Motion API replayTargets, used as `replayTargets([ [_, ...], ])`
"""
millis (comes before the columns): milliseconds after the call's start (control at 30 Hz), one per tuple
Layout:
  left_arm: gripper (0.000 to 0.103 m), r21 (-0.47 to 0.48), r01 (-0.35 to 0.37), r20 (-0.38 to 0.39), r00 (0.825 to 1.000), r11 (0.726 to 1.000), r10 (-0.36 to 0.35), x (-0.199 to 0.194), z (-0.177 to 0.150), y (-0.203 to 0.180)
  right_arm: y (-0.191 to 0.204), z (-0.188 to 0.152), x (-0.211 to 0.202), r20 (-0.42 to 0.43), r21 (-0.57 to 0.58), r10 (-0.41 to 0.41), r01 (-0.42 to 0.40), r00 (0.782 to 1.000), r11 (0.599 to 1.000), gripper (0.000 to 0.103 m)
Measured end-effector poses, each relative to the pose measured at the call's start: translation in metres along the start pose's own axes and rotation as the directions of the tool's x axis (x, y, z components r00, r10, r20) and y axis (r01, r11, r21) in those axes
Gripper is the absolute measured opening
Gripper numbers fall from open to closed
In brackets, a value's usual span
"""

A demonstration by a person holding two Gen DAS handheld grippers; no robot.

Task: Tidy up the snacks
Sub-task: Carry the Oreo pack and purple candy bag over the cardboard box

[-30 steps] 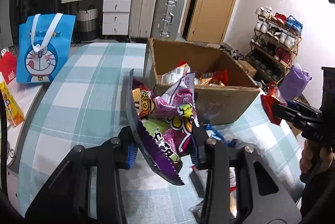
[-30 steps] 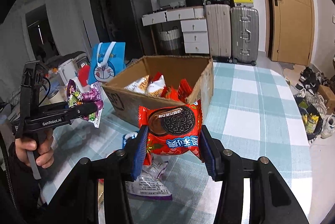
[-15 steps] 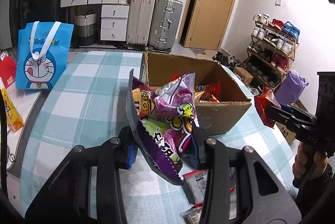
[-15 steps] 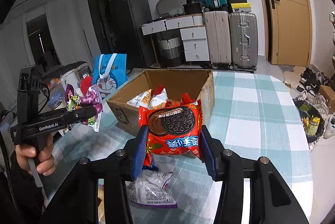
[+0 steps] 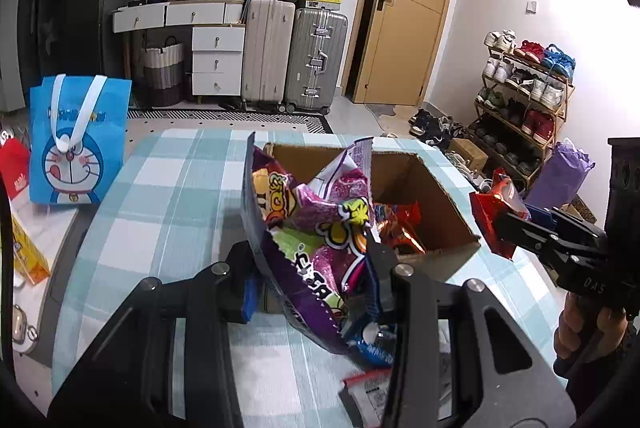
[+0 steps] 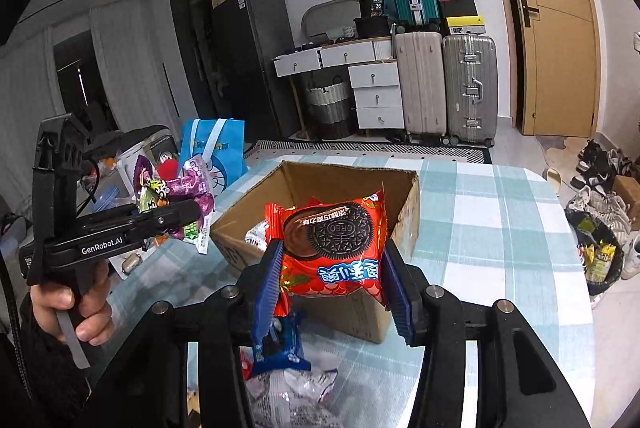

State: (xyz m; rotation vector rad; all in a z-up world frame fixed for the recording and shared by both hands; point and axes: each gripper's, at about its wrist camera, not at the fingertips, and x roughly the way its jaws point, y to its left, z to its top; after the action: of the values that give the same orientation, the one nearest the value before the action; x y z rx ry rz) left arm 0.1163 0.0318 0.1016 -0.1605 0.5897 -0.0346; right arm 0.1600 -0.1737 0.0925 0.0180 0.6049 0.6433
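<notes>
While both packets are hanging just short of the cardboard box [image 6: 320,184], we are pinching the light, crinkly purple snack bag [image 5: 320,240] in the left gripper [image 5: 312,288] jaws and the soft, crushable red Oreo packet [image 6: 334,248] by its side edges in the right gripper [image 6: 332,288] jaws.

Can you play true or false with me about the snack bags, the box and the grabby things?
1. The left hand-held gripper is shut on a purple snack bag. True.
2. The right hand-held gripper holds a green bag. False: it is shut on a red Oreo packet.
3. The cardboard box is empty. False: snack packets already lie inside it.
4. The box stands on a checked tablecloth. True.
5. A blue cartoon bag stands to the left of the box. True.
</notes>
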Motion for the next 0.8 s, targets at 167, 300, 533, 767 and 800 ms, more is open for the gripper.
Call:
replayTargets([
  [167,0.037,0.007,0.003,-0.003,1.000,1.000,-0.003,0.014,0.012,-0.006,-0.002,0.009,0.007,0.000,0.010,-0.004,0.004,1.000,1.000,0.048],
  [300,0.037,0.008,0.009,-0.013,1.000,1.000,-0.009,0.028,0.018,-0.008,-0.005,0.012,0.017,-0.011,0.019,-0.002,0.002,1.000,1.000,0.048],
  [533,0.037,0.018,0.009,-0.034,0.999,1.000,-0.008,0.056,0.024,-0.008,-0.006,0.016,0.033,-0.032,0.028,0.003,-0.002,0.999,1.000,0.048],
  [767,0.037,0.029,0.007,-0.048,0.999,1.000,-0.006,0.082,0.026,-0.007,-0.003,0.020,0.054,-0.054,0.010,0.011,-0.010,0.998,1.000,0.048],
  [800,0.037,0.026,0.006,-0.052,0.999,1.000,-0.004,0.086,0.025,-0.006,-0.004,0.021,0.057,-0.057,0.007,0.010,-0.010,0.998,1.000,0.048],
])
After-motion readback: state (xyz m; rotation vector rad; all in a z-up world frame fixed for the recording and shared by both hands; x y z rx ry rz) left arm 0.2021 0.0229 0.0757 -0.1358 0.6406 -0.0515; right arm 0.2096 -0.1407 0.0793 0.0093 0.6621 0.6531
